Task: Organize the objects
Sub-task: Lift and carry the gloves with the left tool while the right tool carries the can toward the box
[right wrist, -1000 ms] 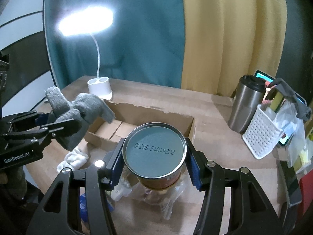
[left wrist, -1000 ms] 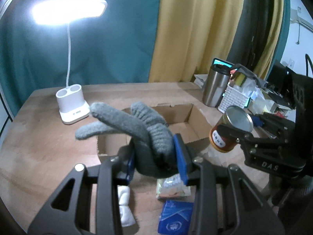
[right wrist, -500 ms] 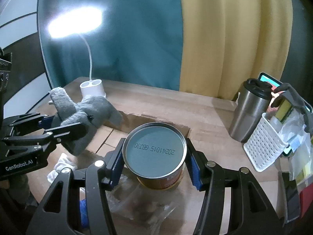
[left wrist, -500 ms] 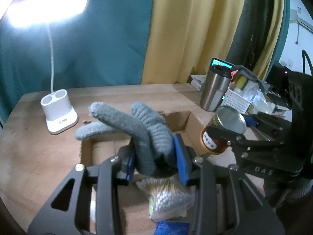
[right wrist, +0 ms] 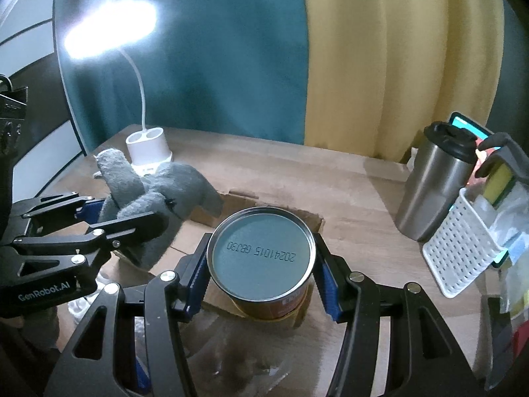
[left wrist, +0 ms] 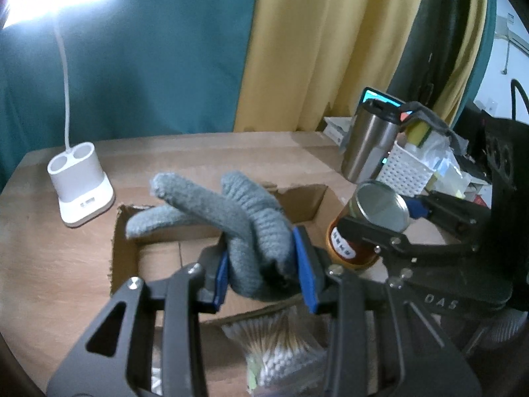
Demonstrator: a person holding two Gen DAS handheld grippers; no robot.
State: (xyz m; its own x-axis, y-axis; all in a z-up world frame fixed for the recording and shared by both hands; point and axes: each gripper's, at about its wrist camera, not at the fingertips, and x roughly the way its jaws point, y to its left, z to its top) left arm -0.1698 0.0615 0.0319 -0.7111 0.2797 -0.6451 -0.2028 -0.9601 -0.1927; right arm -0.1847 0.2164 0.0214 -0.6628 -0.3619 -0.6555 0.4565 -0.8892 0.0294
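My left gripper [left wrist: 264, 274] is shut on a grey knit glove [left wrist: 238, 218] and holds it above the open cardboard box [left wrist: 125, 231]. My right gripper [right wrist: 261, 274] is shut on a metal can [right wrist: 261, 258] with an orange label, held over the box's right part [right wrist: 281, 208]. The can also shows in the left wrist view [left wrist: 370, 218], to the right of the glove. The glove and left gripper show at the left in the right wrist view [right wrist: 155, 198]. A bag of cotton swabs [left wrist: 281, 347] lies below the left gripper, in front of the box.
A white lamp base [left wrist: 81, 188] stands at the back left of the wooden table [left wrist: 49, 281]. A steel tumbler [right wrist: 433, 185] and a white perforated basket [right wrist: 463, 254] with sponges stand at the right. Clear plastic wrap [right wrist: 251, 357] lies near the front.
Both grippers have moved forward over the box with the glove and the can still held. The items on the table in front of the box have slid down in view.
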